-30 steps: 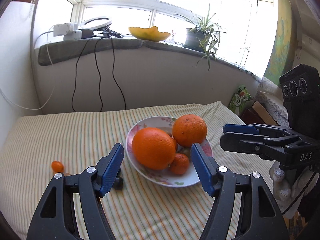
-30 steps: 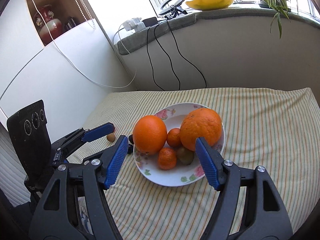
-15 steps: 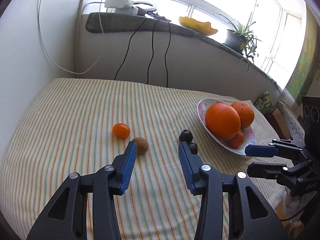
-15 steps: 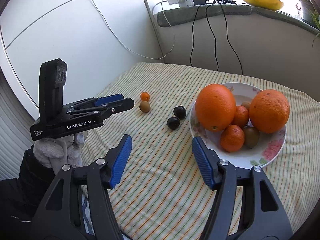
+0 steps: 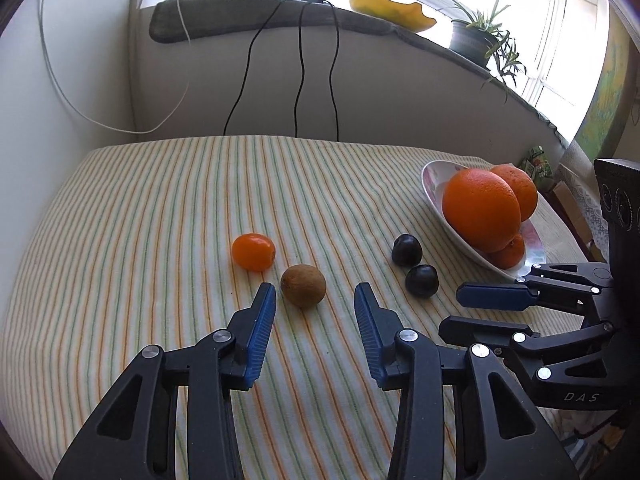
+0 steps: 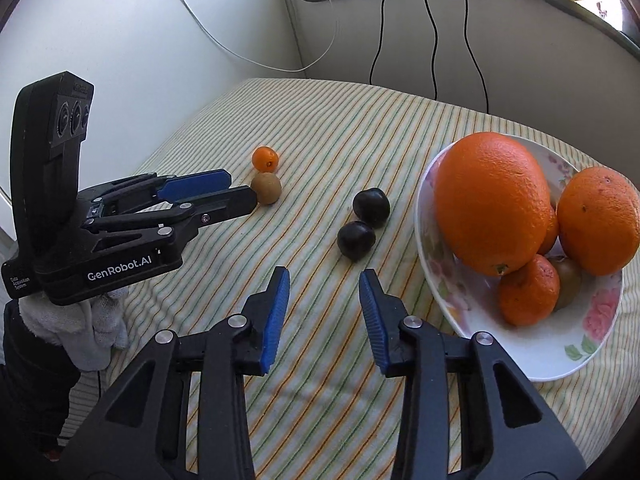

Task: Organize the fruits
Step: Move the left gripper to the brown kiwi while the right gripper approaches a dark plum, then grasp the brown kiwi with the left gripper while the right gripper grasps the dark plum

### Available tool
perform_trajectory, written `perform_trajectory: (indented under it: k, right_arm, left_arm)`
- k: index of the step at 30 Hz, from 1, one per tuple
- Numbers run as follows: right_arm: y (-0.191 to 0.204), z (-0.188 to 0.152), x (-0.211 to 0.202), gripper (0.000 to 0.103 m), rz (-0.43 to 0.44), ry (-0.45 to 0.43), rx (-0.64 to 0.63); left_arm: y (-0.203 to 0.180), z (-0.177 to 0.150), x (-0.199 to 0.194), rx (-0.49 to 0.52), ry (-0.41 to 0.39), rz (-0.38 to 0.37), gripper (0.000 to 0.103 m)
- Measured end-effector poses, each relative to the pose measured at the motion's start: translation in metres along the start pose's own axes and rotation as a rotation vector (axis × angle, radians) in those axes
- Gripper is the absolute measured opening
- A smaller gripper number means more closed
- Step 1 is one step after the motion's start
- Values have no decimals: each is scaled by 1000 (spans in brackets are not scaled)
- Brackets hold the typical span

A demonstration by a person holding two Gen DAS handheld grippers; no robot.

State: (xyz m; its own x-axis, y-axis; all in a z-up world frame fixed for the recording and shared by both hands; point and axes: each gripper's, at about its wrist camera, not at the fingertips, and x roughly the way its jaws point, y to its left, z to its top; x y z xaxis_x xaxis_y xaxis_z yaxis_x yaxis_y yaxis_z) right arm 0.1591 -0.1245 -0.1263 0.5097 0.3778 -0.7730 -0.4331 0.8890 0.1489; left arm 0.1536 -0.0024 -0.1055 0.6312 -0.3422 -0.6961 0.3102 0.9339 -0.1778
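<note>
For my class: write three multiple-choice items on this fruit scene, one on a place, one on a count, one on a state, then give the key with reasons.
1. Where is the kiwi on the cloth?
A. in the bowl
B. beside the small orange fruit
C. on the windowsill

2. How many dark plums lie on the cloth?
A. one
B. two
C. four

3. What do the left tongs hold?
A. nothing
B. a plum
C. the bowl

Key: 1 B, they sit side by side. 2 B, one plum behind, one plum in front. 3 A, nothing sits between the pads.
</note>
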Motion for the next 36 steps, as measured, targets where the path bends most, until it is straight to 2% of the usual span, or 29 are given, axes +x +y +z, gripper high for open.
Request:
perform_trajectory:
  k: [5, 11, 16, 19, 22, 26, 36]
  right_arm:
    - [3, 5, 11, 33, -74, 1, 7]
    - [12, 11, 20, 32, -165, -11, -8]
    - [14, 15, 32, 32, -199, 6, -18]
    - [16, 17, 35, 32, -205, 4, -26]
    - [16, 17, 33, 25, -208, -3, -36]
    - [17, 17, 33, 24, -185, -6, -41]
    - [18, 13, 16, 24, -129, -45, -36]
  left_arm:
    - [0, 2, 7, 29, 17, -14, 39]
    - [3, 2, 11, 31, 32, -38, 37]
    - [7, 1, 11, 17, 31, -51, 33]
    - [6, 1, 11, 20, 32, -51, 31]
    - [7, 1, 11, 19, 31, -44, 26]
    - [8, 1, 11, 11, 27, -33, 19]
    - [6, 3, 14, 24, 40, 1, 20]
